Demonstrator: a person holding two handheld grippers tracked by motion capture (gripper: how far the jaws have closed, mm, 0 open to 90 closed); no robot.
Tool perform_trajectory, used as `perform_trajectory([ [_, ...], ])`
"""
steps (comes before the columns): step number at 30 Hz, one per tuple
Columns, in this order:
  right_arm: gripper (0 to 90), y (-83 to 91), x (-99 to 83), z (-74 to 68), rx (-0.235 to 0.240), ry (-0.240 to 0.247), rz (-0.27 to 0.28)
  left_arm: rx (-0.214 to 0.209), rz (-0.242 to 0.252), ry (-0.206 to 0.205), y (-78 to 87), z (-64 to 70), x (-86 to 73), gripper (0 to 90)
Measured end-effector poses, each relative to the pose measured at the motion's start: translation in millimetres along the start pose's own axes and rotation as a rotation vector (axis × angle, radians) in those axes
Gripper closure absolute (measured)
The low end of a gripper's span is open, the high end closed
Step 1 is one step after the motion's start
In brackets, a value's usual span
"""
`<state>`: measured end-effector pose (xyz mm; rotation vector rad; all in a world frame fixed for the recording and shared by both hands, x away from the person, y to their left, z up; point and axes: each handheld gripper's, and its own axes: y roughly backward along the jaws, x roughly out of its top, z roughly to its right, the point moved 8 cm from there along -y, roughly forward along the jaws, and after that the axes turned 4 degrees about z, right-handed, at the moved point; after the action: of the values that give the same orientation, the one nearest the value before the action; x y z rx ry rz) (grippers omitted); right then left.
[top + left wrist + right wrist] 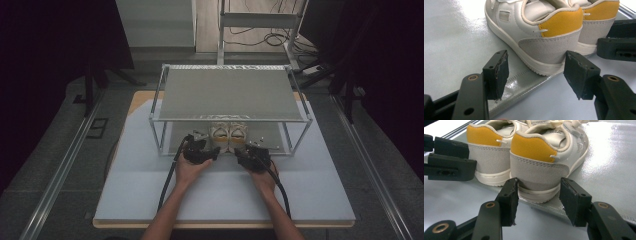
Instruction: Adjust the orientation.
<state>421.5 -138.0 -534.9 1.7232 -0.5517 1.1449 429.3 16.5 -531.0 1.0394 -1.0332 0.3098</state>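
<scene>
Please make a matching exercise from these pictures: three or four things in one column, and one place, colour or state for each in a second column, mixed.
Things:
1. left gripper
2. shoes
3. heel patches
4. rack

Descriptions:
a. yellow
b. metal frame with two grey shelves
c. open, jaws either side of a heel
d. side by side on the lower shelf

Pairs: 1-c, 2-d, 3-a, 4-b

No readable text anywhere.
The tongue label on the right shoe point(556, 131) carries printing, but it is too blurred to read.
</scene>
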Motion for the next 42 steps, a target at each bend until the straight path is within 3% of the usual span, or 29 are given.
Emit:
perform_trajectory([
  [11,43.1,-4.7,4.8,2.9,-0.003,0.011,0.000,-0.017,-0.009,0.019,-2.5,-1.7,-0.4,37.6],
  [24,43.0,-14.2,11.7,8.4,-0.026,0.016,0.003,-0.023,-0.015,0.019,-4.1,-2.0,-0.1,38.1],
  [29,43.6,-18.5,7.5,10.2,-0.026,0.018,-0.018,-0.012,-0.006,0.013,-4.9,-3.1,1.2,37.1],
  [32,44.4,-18.9,6.4,9.7,-0.027,0.018,-0.020,0.020,-0.006,0.006,-7.2,-7.7,1.8,37.8],
  [36,45.2,-19.0,5.9,8.7,-0.024,0.020,-0.025,0.011,-0.007,0.021,-11.0,-8.9,5.9,37.2],
  [39,45.3,-18.9,6.1,9.2,-0.026,0.018,-0.023,0.028,-0.006,0.028,-11.4,-4.7,11.0,37.2],
  [42,45.4,-18.7,6.2,9.6,-0.030,0.012,-0.021,0.034,-0.014,0.007,-11.3,-5.2,10.0,37.7],
])
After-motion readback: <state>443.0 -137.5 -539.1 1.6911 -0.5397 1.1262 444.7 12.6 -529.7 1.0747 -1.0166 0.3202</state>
